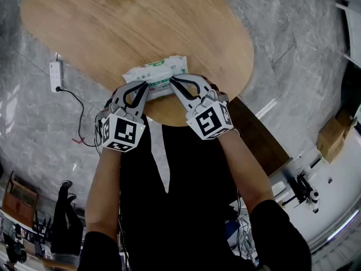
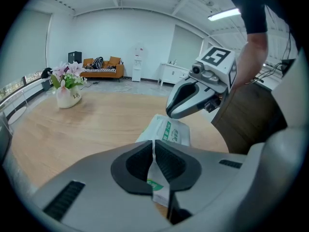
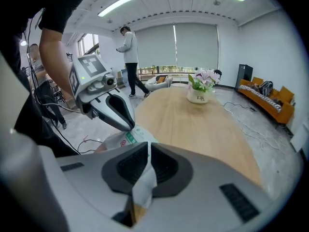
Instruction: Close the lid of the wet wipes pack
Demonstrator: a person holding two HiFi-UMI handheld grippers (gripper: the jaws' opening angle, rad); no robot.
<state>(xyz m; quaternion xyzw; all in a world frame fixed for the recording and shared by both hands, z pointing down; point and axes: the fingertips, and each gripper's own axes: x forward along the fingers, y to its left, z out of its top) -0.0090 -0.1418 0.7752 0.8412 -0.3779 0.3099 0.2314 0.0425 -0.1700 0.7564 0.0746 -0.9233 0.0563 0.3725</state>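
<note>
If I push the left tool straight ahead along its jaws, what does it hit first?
The wet wipes pack itself: the left tool is shut on its near edge. Beyond it, the right tool seems close to that line.

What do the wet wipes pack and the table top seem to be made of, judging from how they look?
Wet wipes pack: probably thin soft plastic film, white with green print, slightly glossy; its edge crumples flat between the shut jaws of the left gripper. Table: looks like wood or wood veneer, matt, with visible light brown grain.
</note>
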